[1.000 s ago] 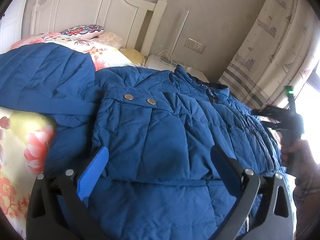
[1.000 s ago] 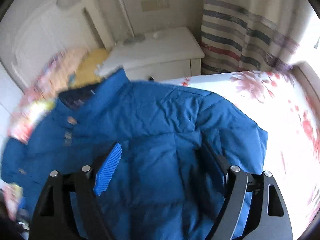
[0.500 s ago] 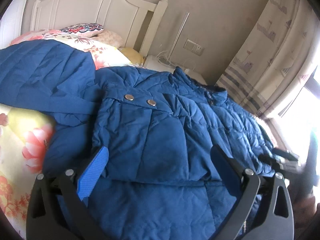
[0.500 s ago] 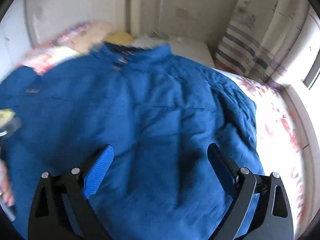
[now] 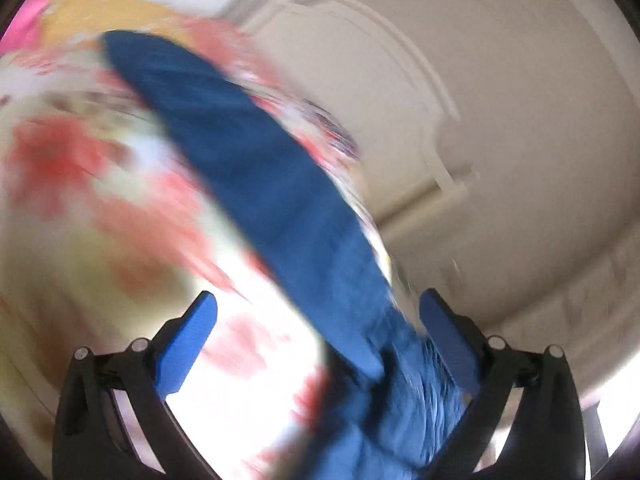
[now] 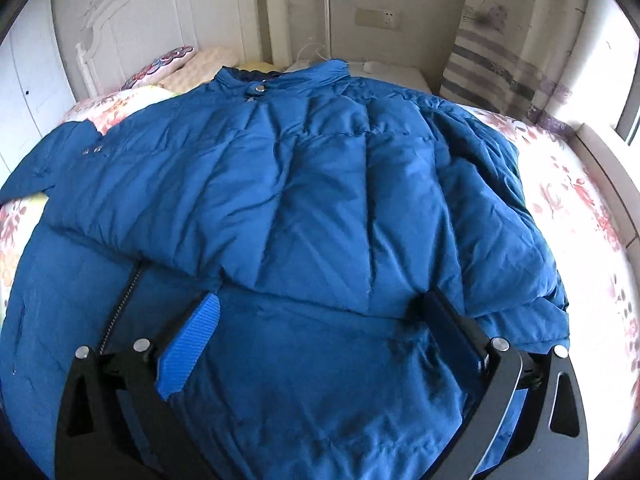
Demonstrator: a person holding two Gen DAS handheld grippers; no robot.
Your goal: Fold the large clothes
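My right gripper (image 6: 316, 320) hangs over the blue padded jacket (image 6: 320, 184), tilted down at it, and its jaws are opening; they already stand wide, with nothing pinched between them. The jacket spreads out ahead of this tool and to both sides of it across the floral bedsheet (image 6: 568, 188). Its collar (image 6: 280, 74) lies at the far end from my fingers, toward the white headboard (image 6: 160, 20). A folded-over layer of the jacket ends in an edge just ahead of my fingertips, and the lower layer passes beneath the jaws. The zipper (image 6: 120, 304) runs along that lower layer just left of my left finger. A sleeve (image 6: 52, 160) reaches far out to the left.

My left gripper (image 5: 318, 320) gives a heavily blurred view. Its jaws are parted, with no pad pressing on cloth. A long blue strip of the jacket (image 5: 256, 184) runs from between the fingers, close to the right pad (image 5: 448, 344), away up and to the left across the floral sheet (image 5: 80, 200). I cannot tell whether the cloth touches that pad. A pale wall or panel (image 5: 500, 120) fills the right side.
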